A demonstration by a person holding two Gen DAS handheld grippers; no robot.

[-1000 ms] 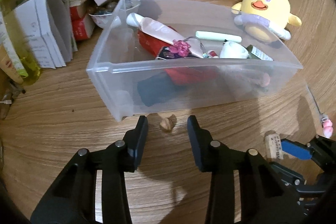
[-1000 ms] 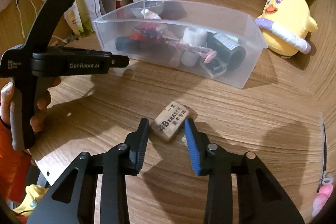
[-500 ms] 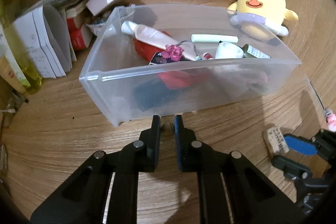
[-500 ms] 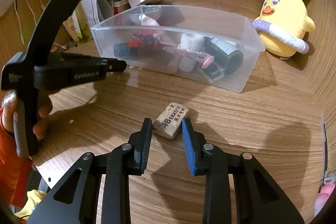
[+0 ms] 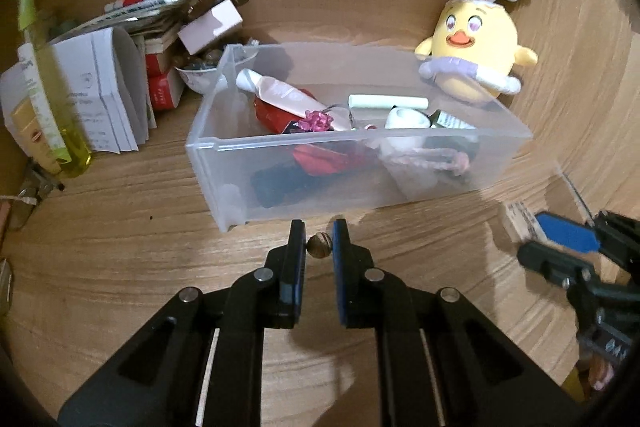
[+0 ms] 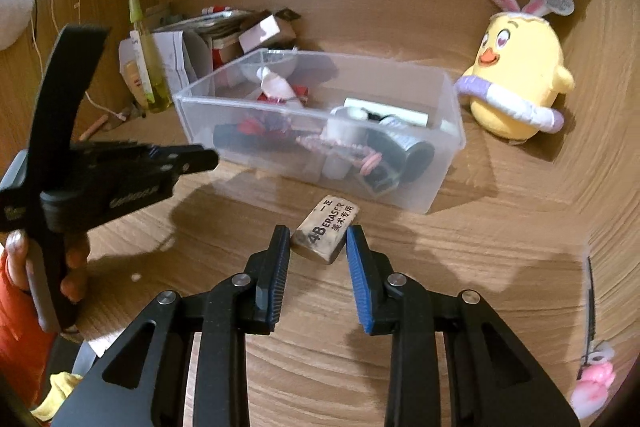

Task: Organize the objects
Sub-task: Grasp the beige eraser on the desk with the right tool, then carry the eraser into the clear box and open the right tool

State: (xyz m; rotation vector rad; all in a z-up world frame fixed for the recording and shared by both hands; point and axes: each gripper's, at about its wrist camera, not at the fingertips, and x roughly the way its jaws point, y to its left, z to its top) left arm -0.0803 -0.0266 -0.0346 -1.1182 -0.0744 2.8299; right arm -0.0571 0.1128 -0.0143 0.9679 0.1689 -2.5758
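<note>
- Left hand-held gripper (image 5: 319, 246) pinches a small brown nut-like piece (image 5: 319, 245) just before the clear bin (image 5: 360, 143).
- Right hand-held gripper (image 6: 319, 241) clamps the eraser (image 6: 326, 228) (marked 4B) over the desk (image 6: 500, 267), near the bin.

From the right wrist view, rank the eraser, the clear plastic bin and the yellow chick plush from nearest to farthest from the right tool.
1. Eraser: between the right tool's fingertips, on the wooden desk.
2. Clear plastic bin: just behind the eraser, centre, filled with small items.
3. Yellow chick plush: back right, beyond the bin's right end.
</note>
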